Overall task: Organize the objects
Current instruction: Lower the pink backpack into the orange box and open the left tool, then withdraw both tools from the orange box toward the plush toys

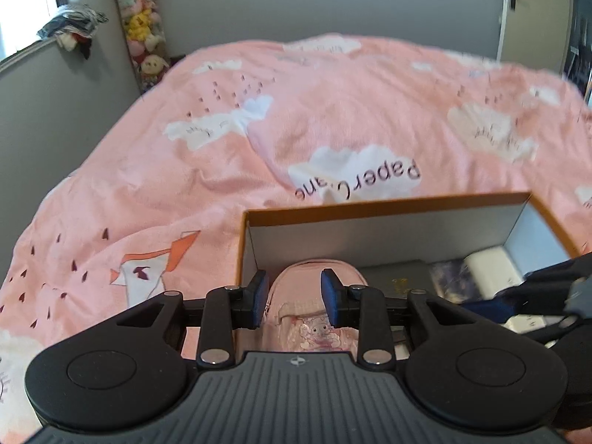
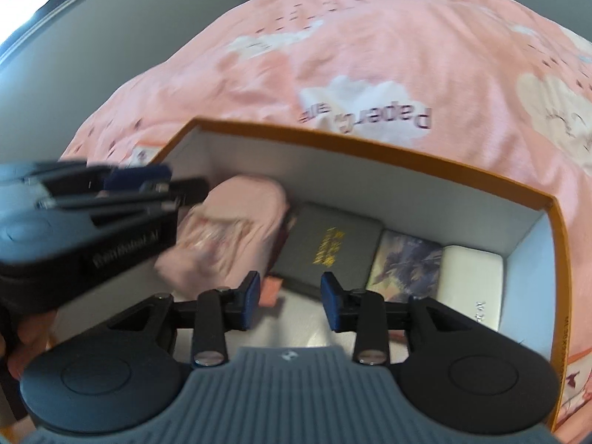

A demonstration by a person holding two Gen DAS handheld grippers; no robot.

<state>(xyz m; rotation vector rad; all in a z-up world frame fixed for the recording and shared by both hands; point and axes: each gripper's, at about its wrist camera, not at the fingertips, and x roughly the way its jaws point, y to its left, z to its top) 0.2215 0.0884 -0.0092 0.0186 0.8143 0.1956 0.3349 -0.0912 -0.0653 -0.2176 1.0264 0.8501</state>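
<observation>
An orange-rimmed cardboard box (image 1: 384,205) with white inner walls (image 2: 370,181) sits on the pink bed. Inside lie a pink pouch (image 1: 314,318) at the left end (image 2: 236,229), a grey case with gold print (image 2: 333,244), a patterned card box (image 2: 407,262) and a white case (image 2: 471,281). My left gripper (image 1: 296,296) is open, its blue pads either side of the pouch, above it; it also shows in the right wrist view (image 2: 148,185). My right gripper (image 2: 290,301) is open and empty over the box's near part, and its dark body shows at the right of the left wrist view (image 1: 547,296).
The pink cloud-print duvet (image 1: 296,111) covers the bed all round the box. A grey wall (image 1: 55,118) runs along the left, with a column of plush toys (image 1: 142,33) in the corner and a window sill with clothes (image 1: 72,29). A small pink card (image 2: 270,290) lies on the box floor.
</observation>
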